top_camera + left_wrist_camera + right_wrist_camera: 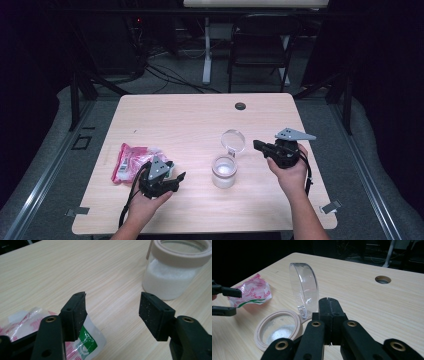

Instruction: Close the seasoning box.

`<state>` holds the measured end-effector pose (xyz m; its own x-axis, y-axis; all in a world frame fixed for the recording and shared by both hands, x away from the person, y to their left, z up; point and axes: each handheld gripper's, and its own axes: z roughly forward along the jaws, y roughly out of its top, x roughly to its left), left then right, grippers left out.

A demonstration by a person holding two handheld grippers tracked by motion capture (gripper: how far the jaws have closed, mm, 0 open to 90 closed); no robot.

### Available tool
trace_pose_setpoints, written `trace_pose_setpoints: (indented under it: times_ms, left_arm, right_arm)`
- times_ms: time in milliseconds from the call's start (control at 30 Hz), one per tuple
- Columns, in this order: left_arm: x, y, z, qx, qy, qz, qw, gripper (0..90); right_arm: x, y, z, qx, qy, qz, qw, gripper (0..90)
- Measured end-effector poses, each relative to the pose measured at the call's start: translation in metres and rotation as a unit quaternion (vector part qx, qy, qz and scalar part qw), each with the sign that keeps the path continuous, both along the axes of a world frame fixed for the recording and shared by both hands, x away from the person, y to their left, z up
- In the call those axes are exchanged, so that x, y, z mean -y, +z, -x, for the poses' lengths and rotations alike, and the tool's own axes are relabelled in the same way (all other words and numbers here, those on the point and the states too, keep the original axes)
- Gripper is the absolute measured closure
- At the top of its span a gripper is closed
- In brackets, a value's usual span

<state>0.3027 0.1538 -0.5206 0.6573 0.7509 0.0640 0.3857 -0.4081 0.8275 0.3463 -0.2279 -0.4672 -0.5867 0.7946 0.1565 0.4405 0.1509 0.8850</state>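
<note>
**Ana:** Near the middle of the high view, what stands on the table [200, 120]?

**Ben:** A clear jar [224, 171] holding white granules, its hinged lid [233, 140] flipped up and back. Lower left of centre lies a pink and white plastic packet [131, 161].

**Ana:** And the tools?

**Ben:** At lower left the left gripper [179, 181] rests beside the packet, jaws apart with nothing between them. In its own view the jar [175, 267] sits upper right. Right of the jar, the right gripper [256, 145] has its jaws pressed together, tips near the lid hinge; I cannot tell whether they touch it.
</note>
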Motion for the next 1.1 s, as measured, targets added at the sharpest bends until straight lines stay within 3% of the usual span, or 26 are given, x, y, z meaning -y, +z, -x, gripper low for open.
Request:
trace_pose_setpoints:
  times_ms: [133,333,633,900,1100]
  left_arm:
    - [0.008,0.011,0.003,0.005,-0.011,-0.002,0.9999,52.3]
    - [0.026,0.025,0.000,-0.019,-0.025,0.028,0.9991,68.9]
    - [0.058,0.039,-0.012,-0.028,-0.037,0.034,0.9983,87.8]
    - [0.081,0.050,-0.022,-0.027,-0.052,0.035,0.9977,90.0]
    - [0.095,0.048,-0.029,-0.033,-0.055,0.028,0.9975,90.0]
  right_arm:
    - [-0.003,-0.002,-0.003,-0.002,0.003,0.001,1.0000,90.0]
    - [-0.008,-0.006,-0.010,-0.007,0.010,-0.002,0.9999,90.0]
    - [-0.014,-0.012,-0.022,-0.016,0.018,-0.006,0.9997,90.0]
    - [-0.016,-0.014,-0.028,-0.020,0.020,-0.010,0.9996,90.0]
    - [-0.019,-0.016,-0.028,-0.022,0.022,-0.005,0.9995,90.0]
